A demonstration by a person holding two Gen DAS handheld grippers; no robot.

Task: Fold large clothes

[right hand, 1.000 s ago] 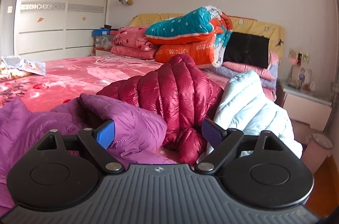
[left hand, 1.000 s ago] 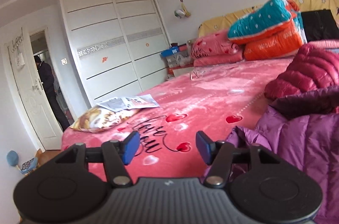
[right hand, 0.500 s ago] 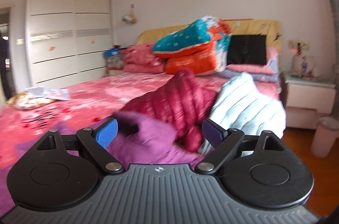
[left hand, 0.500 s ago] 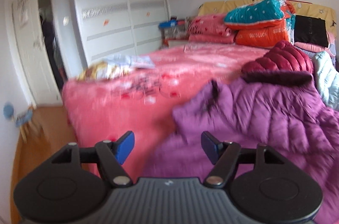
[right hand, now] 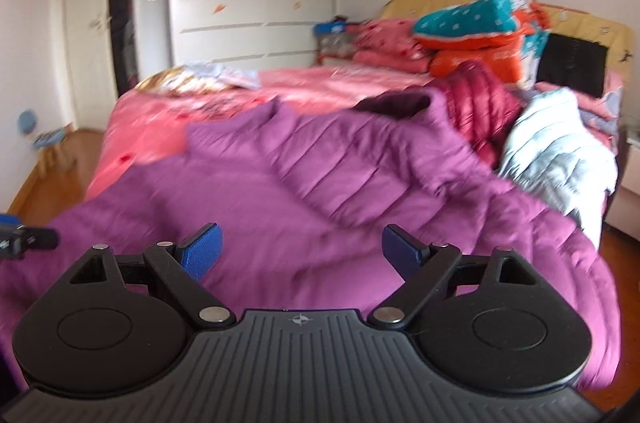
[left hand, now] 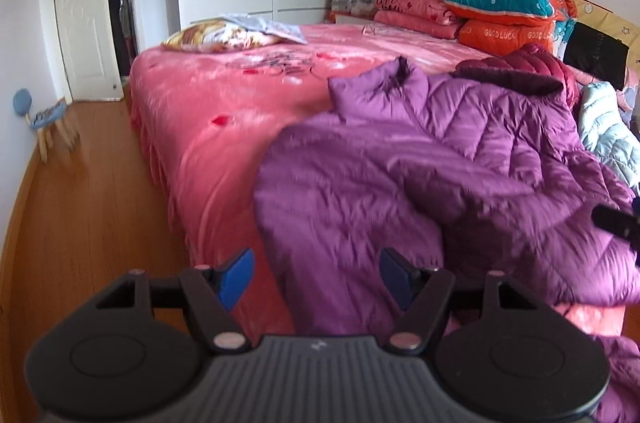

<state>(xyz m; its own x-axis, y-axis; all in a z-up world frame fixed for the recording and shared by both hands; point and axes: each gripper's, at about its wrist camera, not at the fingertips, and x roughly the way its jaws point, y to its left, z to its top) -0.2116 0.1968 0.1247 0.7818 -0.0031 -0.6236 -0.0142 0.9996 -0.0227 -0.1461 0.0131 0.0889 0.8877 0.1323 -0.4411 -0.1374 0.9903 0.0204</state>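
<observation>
Pink plush blanket covers the wide bed (left hand: 224, 127), which serves as the laying-out place for the folding job. Sprawled across its near corner lies the purple quilted down jacket (left hand: 440, 175), crumpled, with its collar pointing toward the headboard and its lower part hanging over the bed's edge; it looks set out as the first garment to flatten. Behind it sit a maroon puffer jacket (right hand: 476, 95) and a pale blue-white puffer jacket (right hand: 556, 139), probably waiting their turn, with folded bedding stacked at the headboard out of the way. The left gripper (left hand: 316, 273) hovers by the jacket's hanging edge, its blue-padded fingers (left hand: 236, 277) wide apart and gripping nothing. The right gripper (right hand: 298, 249) hangs above the jacket's middle, fingers equally spread and empty, likely placed to take hold of cloth.
</observation>
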